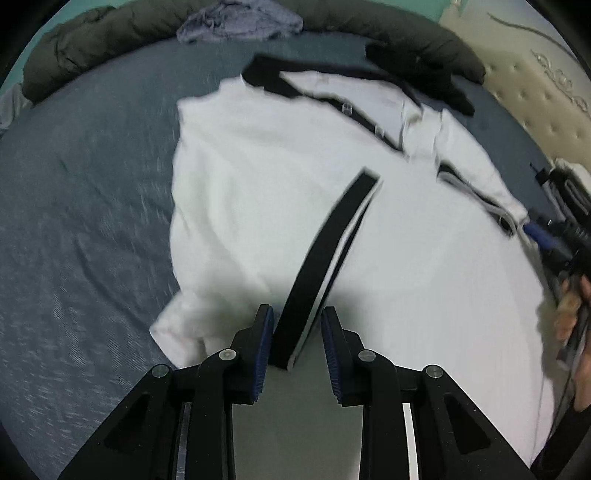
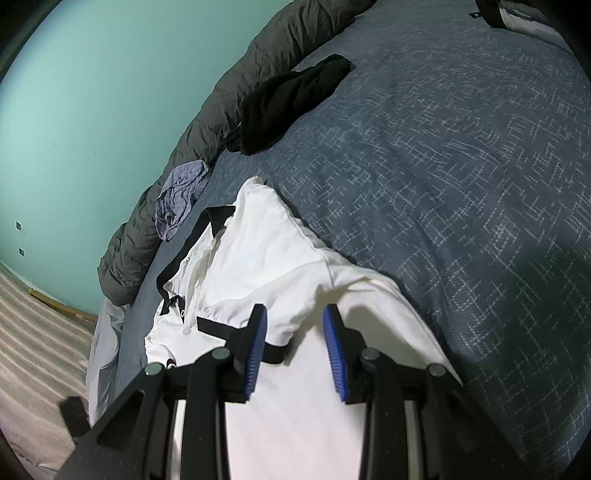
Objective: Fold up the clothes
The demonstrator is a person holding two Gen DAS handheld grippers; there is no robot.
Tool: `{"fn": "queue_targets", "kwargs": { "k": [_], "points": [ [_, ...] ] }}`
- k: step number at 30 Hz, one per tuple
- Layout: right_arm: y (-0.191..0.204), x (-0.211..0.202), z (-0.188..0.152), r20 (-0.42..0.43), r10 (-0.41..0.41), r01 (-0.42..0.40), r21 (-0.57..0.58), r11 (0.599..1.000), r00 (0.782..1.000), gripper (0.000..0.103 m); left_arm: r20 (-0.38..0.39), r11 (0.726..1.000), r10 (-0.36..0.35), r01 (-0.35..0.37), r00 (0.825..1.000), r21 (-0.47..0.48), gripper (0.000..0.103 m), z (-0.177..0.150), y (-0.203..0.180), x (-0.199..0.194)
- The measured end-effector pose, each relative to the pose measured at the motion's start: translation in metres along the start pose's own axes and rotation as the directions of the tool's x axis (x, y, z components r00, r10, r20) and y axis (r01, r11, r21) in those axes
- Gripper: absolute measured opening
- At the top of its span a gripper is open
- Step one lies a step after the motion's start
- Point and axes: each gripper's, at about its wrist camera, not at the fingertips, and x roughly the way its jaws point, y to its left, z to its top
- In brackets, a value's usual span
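A white shirt (image 1: 258, 177) with black trim lies spread on the blue bedspread (image 1: 74, 221). One black-edged sleeve cuff (image 1: 325, 258) stands on edge across the shirt, its near end between the fingers of my left gripper (image 1: 297, 332). The blue pads stand slightly off it on both sides, so this gripper is open. My right gripper (image 2: 295, 332) hovers open over the white shirt (image 2: 266, 258), with the other black cuff (image 2: 275, 350) lying under its left finger. In the left wrist view the right gripper (image 1: 543, 236) sits at the shirt's right sleeve end, held by a hand (image 1: 569, 314).
A dark olive quilt (image 1: 110, 44) is rolled along the bed's far edge, with a blue-grey garment (image 1: 240, 24) on it. A black garment (image 1: 417, 70) lies beyond the collar. A cream tufted headboard (image 1: 535, 92) is at the right. The teal wall (image 2: 92, 92) and striped floor (image 2: 29, 314) lie beyond the bed.
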Motion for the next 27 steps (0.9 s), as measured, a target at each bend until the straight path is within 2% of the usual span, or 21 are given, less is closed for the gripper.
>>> {"fn": "queue_targets", "kwargs": {
  "k": [4,7,8,9,10,14,15,16,17,19,23,27],
  "points": [
    [0.0,0.0,0.0,-0.004,0.002,-0.002,0.0,1.0,1.0,0.031,0.08,0.997,-0.015,0.021,0.997,-0.076,0.029,-0.005,0.014,-0.021],
    [-0.001,0.0,0.0,-0.001,0.001,-0.001,0.003,1.0,1.0,0.031,0.166,0.988,0.012,0.014,0.986,-0.155,0.033,-0.006,0.037,-0.044],
    [-0.001,0.001,0.0,0.0,0.0,0.0,0.004,1.0,1.0,0.031,0.176,0.983,0.02,0.013,0.984,-0.182,0.038,-0.007,0.044,-0.046],
    [0.0,0.001,0.0,-0.001,0.0,0.0,0.004,1.0,1.0,0.031,0.184,0.978,0.028,0.011,0.983,-0.209,0.049,-0.009,0.052,-0.048],
    [0.0,0.001,-0.001,-0.001,-0.001,0.001,0.002,1.0,1.0,0.031,0.192,0.972,0.036,0.01,0.981,-0.235,0.053,-0.01,0.06,-0.049],
    [0.004,0.003,-0.003,-0.004,-0.004,0.004,-0.01,1.0,1.0,0.031,0.173,0.958,0.015,0.035,0.985,-0.286,0.052,-0.017,0.08,-0.035],
    [0.005,0.004,-0.003,-0.007,-0.005,0.005,-0.013,1.0,1.0,0.031,0.172,0.955,0.004,0.047,0.985,-0.293,0.043,-0.021,0.082,-0.032],
    [0.005,0.006,-0.004,-0.009,-0.006,0.006,-0.015,1.0,1.0,0.031,0.17,0.952,-0.007,0.058,0.985,-0.3,0.025,-0.024,0.085,-0.03],
    [0.006,0.007,-0.004,-0.012,-0.006,0.006,-0.016,1.0,1.0,0.031,0.176,0.948,-0.013,0.068,0.984,-0.312,0.019,-0.028,0.088,-0.03],
    [0.006,0.009,-0.005,-0.016,-0.009,0.008,-0.02,1.0,1.0,0.031,0.193,0.939,-0.022,0.086,0.981,-0.334,0.014,-0.033,0.093,-0.031],
    [0.007,0.01,-0.006,-0.018,-0.01,0.01,-0.031,0.999,1.0,0.031,0.239,0.921,-0.006,0.099,0.971,-0.377,0.013,-0.042,0.093,-0.034],
    [0.008,0.009,-0.007,-0.012,-0.02,0.019,-0.046,0.999,1.0,0.031,0.239,0.928,0.002,0.087,0.971,-0.361,0.013,-0.042,0.089,-0.028]
  ]
}}
